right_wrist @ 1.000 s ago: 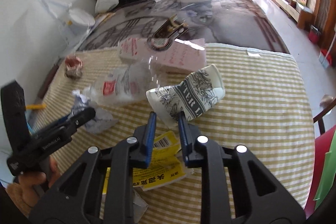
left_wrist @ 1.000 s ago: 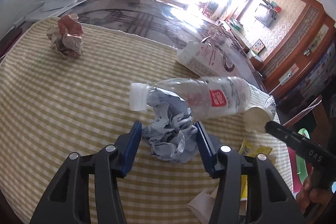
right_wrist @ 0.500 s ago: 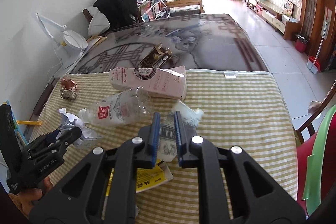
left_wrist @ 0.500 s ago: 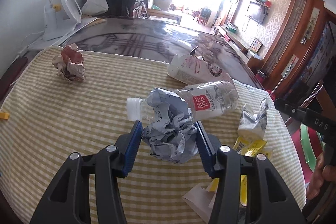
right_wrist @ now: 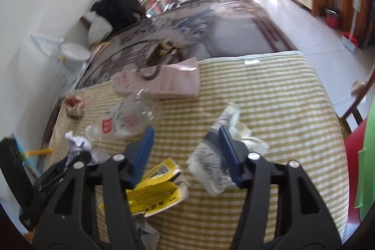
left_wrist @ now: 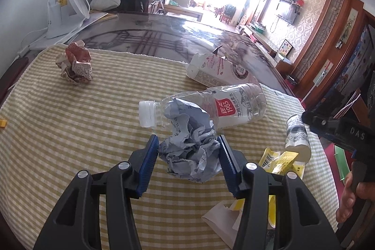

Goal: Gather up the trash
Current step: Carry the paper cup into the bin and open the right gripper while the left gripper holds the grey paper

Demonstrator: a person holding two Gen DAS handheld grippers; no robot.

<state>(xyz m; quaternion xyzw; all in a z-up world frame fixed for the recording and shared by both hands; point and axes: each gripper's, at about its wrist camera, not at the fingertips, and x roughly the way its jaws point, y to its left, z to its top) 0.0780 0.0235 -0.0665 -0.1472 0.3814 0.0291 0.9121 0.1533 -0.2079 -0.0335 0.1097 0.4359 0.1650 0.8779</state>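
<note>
The left tool [left_wrist: 186, 151] pinches the crumpled grey paper [left_wrist: 191, 151] above the checked tabletop [left_wrist: 70, 132] for collecting, while the right tool [right_wrist: 185, 144] is opening, its pads off the crushed paper cup [right_wrist: 211, 170] beside the yellow wrapper [right_wrist: 154, 193].

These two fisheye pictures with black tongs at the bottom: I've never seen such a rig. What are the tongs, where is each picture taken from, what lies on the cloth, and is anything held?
There is no robot. A person holds a two-finger gripper in each hand, with a camera on each looking along its fingers.

The left-wrist picture shows the left gripper with its blue pads closed on a crumpled grey paper ball.

The right-wrist picture shows the right gripper; its jaws are opening, and a crushed paper cup lies against the right pad, no longer pinched.

On the checked cloth also lie a clear plastic bottle, a pink carton, a yellow wrapper and a reddish paper wad.
</note>
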